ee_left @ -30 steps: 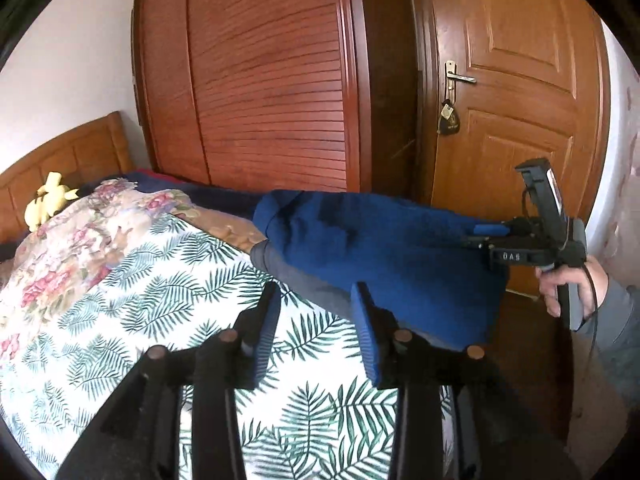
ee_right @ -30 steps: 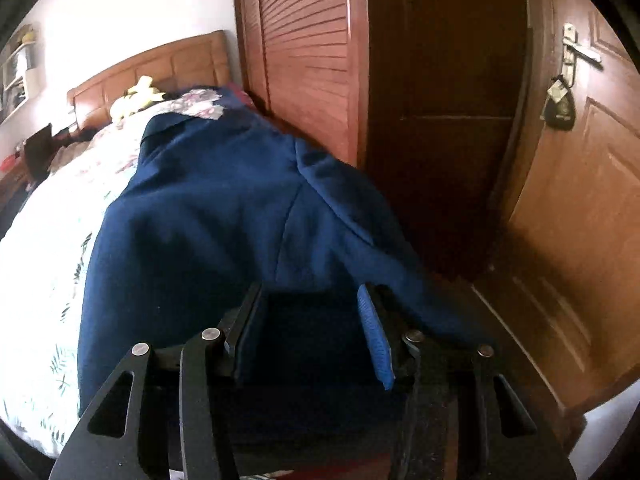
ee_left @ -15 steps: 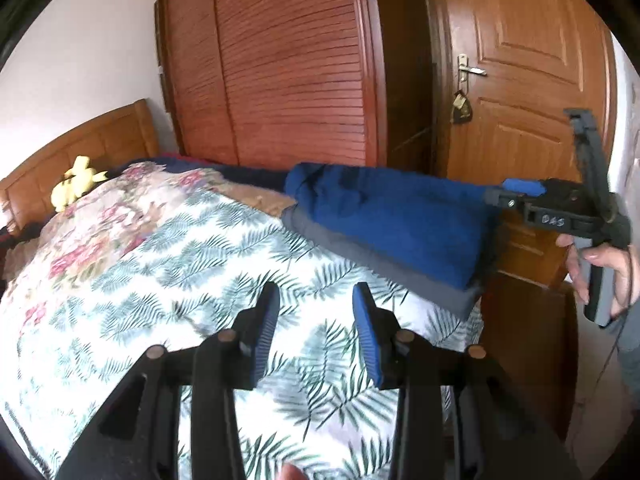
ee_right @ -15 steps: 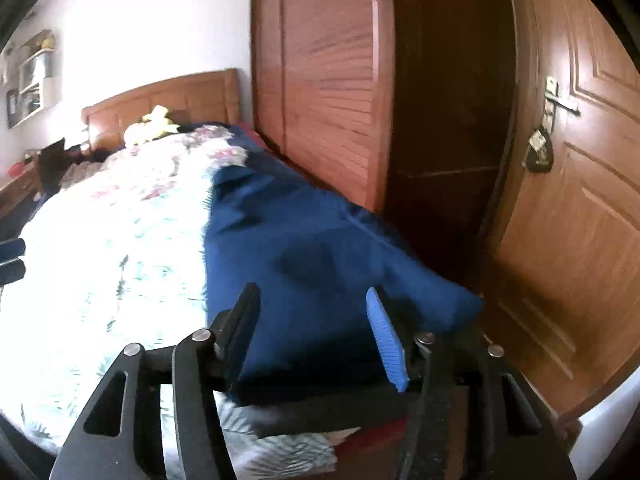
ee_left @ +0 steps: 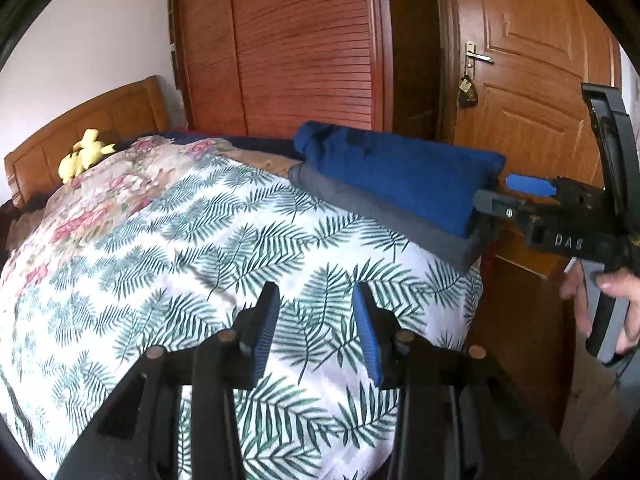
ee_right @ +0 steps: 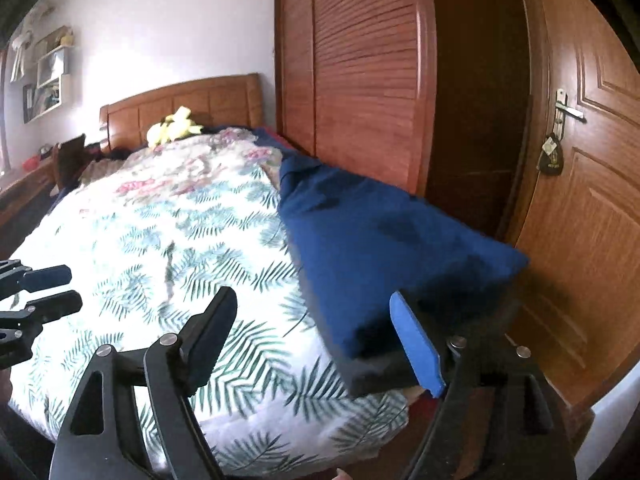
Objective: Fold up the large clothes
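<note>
blue garment [ee_left: 400,172]: folded, lies on top of the grey garment, at the bed corner nearest the door; also in right view [ee_right: 384,248]
grey garment [ee_left: 384,216]: folded flat under the blue one, its edge sticks out toward the middle of the bed; sits on the leaf-print cover
stack vs bed: both pieces on the door-side edge of the bed, at the foot end, well apart from the headboard
left gripper [ee_left: 316,324]: fingers spread, nothing between them; hangs over the leaf-print cover near the foot of the bed, apart from the stack
left gripper, right view [ee_right: 44,292]: seen at frame edge over the side of the bed far from the door, fingers parted
right gripper [ee_right: 316,344]: fingers wide apart, empty; blue pad just beside the stack's near corner, contact cannot be told (blur)
right gripper, left view [ee_left: 516,196]: tips at the stack's door-side end, fingers parted; touching or not cannot be told
right hand [ee_left: 612,304]: wraps the gripper handle, off the bed on the door side
bed cover [ee_left: 168,264]: white with green leaf print, floral quilt toward the headboard
headboard [ee_right: 188,100]: wooden, far end of the bed
yellow plush toy [ee_left: 84,156]: on the bed just in front of the headboard
wardrobe [ee_left: 304,48]: slatted wooden doors, along the bed's far side
door [ee_left: 536,80]: wooden, shut, keys hang at the handle, past the bed's foot corner
</note>
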`<state>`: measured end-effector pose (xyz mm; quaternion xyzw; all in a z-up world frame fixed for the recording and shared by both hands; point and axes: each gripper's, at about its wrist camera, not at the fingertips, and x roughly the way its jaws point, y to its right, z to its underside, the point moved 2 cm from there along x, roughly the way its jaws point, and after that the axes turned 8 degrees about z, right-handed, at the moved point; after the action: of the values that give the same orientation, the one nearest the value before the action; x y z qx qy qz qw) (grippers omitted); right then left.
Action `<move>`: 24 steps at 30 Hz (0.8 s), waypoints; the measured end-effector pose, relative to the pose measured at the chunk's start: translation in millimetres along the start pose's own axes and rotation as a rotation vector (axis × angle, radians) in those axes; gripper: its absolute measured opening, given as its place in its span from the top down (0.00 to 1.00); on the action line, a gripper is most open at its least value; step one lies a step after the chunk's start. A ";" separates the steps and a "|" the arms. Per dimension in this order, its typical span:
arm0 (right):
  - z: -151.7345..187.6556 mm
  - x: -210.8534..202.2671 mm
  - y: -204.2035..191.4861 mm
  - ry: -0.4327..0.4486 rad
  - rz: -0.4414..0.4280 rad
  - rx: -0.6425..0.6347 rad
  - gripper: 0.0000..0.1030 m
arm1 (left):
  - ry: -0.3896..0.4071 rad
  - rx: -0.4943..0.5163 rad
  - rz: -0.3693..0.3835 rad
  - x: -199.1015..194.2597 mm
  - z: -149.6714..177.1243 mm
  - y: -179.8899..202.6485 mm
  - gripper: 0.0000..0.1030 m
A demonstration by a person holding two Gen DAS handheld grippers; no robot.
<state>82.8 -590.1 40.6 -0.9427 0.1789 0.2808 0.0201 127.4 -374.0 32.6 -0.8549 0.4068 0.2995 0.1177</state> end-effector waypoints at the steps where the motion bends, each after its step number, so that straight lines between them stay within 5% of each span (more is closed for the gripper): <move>1: 5.0 1.0 -6.9 -0.014 -0.012 -0.001 0.22 | -0.001 -0.010 -0.003 -2.4 5.0 -1.2 0.65; 6: 23.6 -3.8 -38.5 -0.029 -0.059 -0.006 0.22 | -0.020 -0.079 -0.015 -20.5 30.9 -12.1 0.65; 24: 39.2 -72.5 -195.4 0.024 -0.372 -0.096 0.22 | 0.071 -0.261 -0.367 -181.6 124.2 -87.8 0.65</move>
<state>74.0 -378.3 34.3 -0.9626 -0.0116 0.2694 0.0245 54.1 -148.9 40.8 -0.9326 0.2062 0.2928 0.0443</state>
